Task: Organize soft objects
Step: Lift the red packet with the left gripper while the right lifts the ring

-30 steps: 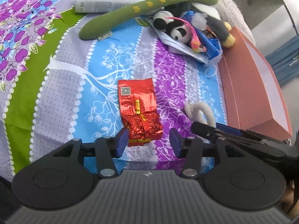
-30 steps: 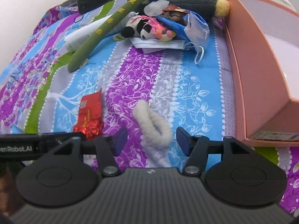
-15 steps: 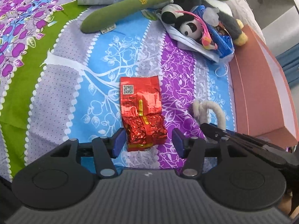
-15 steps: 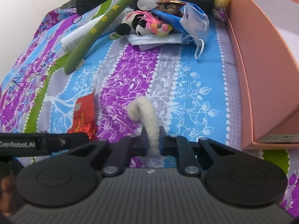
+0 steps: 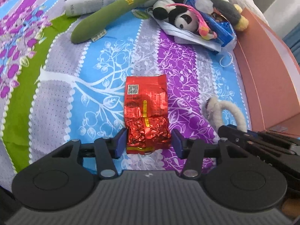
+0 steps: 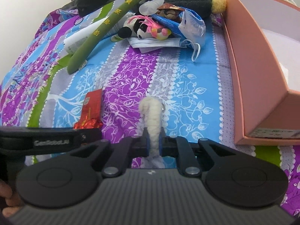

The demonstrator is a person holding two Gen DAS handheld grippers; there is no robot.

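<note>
The right gripper [image 6: 153,144] is clamped on the fuzzy white loop [image 6: 152,112], which lies on the bedspread [image 5: 105,75] near the pink box [image 6: 249,71]; a straight lift is advised so the loop is not dragged. The left gripper [image 5: 149,142] has narrowed slightly, its jaws half-wide astride the red foil packet [image 5: 146,112]; the lower crinkled end should be pinched squarely. Contact of the left pads [image 5: 121,141] with the foil cannot be confirmed, and the box interior is cut off.

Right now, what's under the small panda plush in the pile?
The panda plush lies on a white face mask that rests on the bedspread. A blue packet sits beside and behind it. Whatever lies further beneath the mask is covered.
</note>
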